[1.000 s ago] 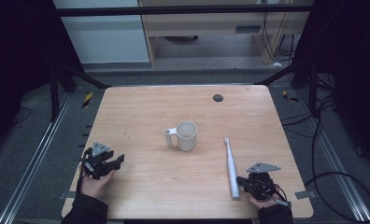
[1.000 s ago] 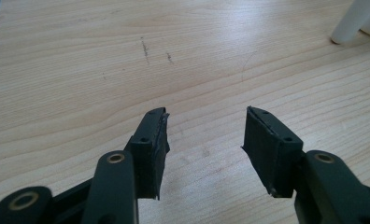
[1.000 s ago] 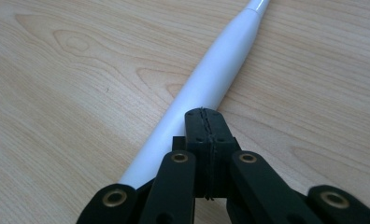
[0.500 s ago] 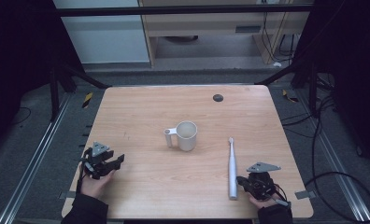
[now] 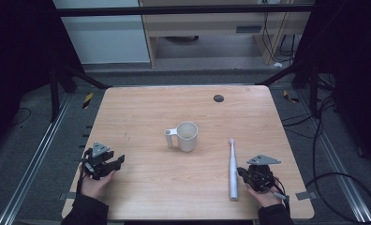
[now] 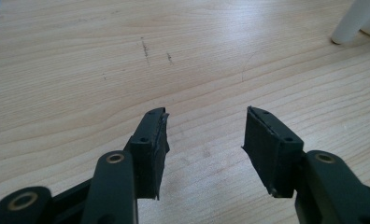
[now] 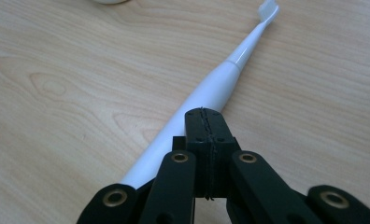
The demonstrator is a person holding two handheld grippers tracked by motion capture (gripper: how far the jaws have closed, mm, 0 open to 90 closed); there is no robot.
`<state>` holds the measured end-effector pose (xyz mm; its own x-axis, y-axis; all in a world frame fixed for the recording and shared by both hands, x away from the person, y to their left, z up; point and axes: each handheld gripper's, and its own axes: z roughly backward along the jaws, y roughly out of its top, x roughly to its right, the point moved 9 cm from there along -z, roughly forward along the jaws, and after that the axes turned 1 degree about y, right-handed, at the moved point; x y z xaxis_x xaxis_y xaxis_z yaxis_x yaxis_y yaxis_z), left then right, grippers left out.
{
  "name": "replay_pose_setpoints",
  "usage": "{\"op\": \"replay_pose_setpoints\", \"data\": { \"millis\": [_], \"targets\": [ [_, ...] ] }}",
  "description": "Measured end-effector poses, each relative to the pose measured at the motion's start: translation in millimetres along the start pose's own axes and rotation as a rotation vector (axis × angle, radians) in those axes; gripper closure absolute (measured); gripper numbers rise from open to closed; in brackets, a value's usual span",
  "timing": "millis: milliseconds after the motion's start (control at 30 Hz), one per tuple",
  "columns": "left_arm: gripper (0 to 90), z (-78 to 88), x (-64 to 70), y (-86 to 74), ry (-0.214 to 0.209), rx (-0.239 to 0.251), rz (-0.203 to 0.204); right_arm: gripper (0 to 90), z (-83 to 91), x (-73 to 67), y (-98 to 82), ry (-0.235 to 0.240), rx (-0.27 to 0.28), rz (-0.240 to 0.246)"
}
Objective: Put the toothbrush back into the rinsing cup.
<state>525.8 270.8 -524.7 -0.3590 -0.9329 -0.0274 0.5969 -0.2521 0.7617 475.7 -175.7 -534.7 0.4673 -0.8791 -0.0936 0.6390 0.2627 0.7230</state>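
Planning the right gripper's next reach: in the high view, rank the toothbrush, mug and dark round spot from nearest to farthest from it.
From the right gripper:
1. Toothbrush, right beside it on its left.
2. Mug, table centre.
3. Dark round spot, near the far edge.

light: my table (image 5: 141,108) is evenly lit from above, the room around it is dark | shadows: soft and short under my mug (image 5: 187,136) | glare: pale shine on the wood in my left gripper view | focus: high view soft and grainy; my close jaws are slightly blurred

white mug (image 5: 187,136) mid-table (image 5: 127,108)
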Motion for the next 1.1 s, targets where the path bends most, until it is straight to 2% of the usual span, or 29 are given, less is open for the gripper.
{"op": "replay_pose_setpoints", "data": {
  "millis": [133, 300, 467, 733, 1100],
  "targets": [
    [48.5, -0.2, 0.0, 0.1, 0.0, 0.0, -0.001, 90.0, -2.9, 2.9, 4.6, -0.018, 0.006, -0.003],
    [48.5, -0.8, 0.1, -0.1, 0.001, -0.003, -0.003, 90.0, -9.2, 15.2, 10.5, -0.049, 0.006, -0.016],
    [48.6, -1.2, 0.1, -0.2, -0.001, -0.006, -0.008, 90.0, -21.9, 21.9, 14.7, -0.044, -0.008, -0.034],
    [48.6, -1.3, -0.2, -0.2, -0.001, -0.006, -0.009, 90.0, -36.8, 24.1, 19.9, -0.047, -0.029, -0.028],
    [48.6, -1.7, 0.3, -0.4, -0.002, -0.007, -0.01, 90.0, -42.8, 23.3, 21.4, -0.041, -0.04, -0.023]
  ]
}}
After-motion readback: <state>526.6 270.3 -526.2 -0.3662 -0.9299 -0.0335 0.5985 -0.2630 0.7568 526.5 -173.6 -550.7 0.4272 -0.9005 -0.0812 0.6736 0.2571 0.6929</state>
